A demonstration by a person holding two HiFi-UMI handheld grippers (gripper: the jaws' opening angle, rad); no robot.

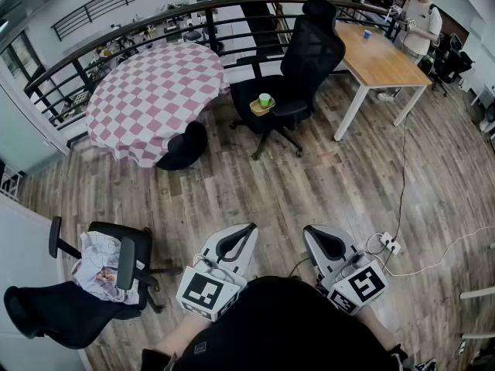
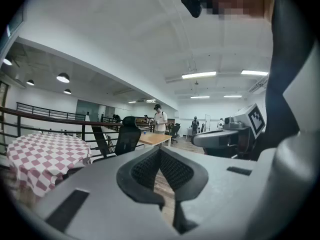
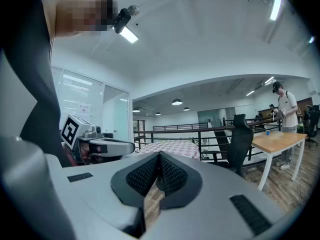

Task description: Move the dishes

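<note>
Item: left gripper [image 1: 249,229] and right gripper [image 1: 310,231], both carried low and near level in front of the person over the plank floor [image 1: 332,184]. The left gripper's fingers [image 2: 145,169] are pressed together with nothing between them, and so are the right's [image 3: 142,176]. Task item: a shallow yellowish dish [image 1: 257,109] on the seat of the black office chair [image 1: 309,60], well apart from both grippers. Contents: one green cup [image 1: 265,99] standing upright on the dish; whether the cup holds anything cannot be told. Other container: a blue cup [image 1: 367,33] on the wooden worktop [image 1: 383,60], contents unseen. Likely destination, as a judgement: the checked round worktop [image 1: 151,99] beside the chair. Handling note: the step in hand appears to be the approach. Spread the fingers before reaching the seat, take the dish by its rim, and keep it level so the cup does not topple.
</note>
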